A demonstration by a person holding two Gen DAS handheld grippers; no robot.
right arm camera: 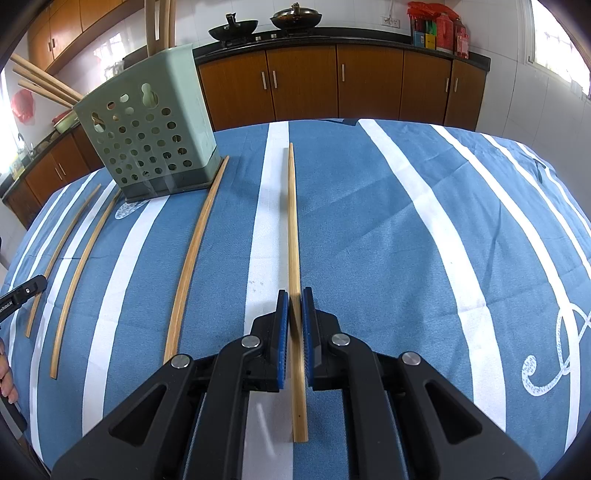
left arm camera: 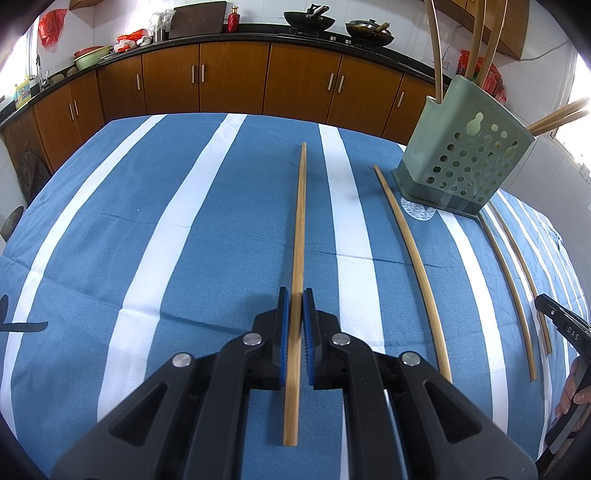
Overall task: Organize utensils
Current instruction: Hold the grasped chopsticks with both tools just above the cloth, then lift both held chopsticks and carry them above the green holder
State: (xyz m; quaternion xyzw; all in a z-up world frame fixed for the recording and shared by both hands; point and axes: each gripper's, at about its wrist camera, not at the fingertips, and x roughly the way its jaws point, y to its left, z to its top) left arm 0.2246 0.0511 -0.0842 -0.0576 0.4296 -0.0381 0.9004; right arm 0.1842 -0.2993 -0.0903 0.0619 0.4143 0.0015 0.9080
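Observation:
In the left wrist view my left gripper (left arm camera: 296,297) is shut on a long bamboo chopstick (left arm camera: 300,221) that points away over the striped cloth. In the right wrist view my right gripper (right arm camera: 295,295) is likewise shut on another bamboo chopstick (right arm camera: 293,221). Two loose chopsticks (left arm camera: 410,258) (left arm camera: 508,273) lie on the cloth between the grippers; they are also in the right wrist view (right arm camera: 86,269) (right arm camera: 195,254). A green perforated utensil holder (left arm camera: 465,158) (right arm camera: 147,136) stands at the far side between the held chopsticks, with several chopsticks upright in it.
A blue-and-white striped cloth (left arm camera: 147,221) (right arm camera: 406,221) covers the table. Wooden kitchen cabinets (left arm camera: 229,81) and a counter with woks (left arm camera: 308,18) run behind the table's far edge. A person's hand (left arm camera: 570,391) holds the right gripper at the frame edge.

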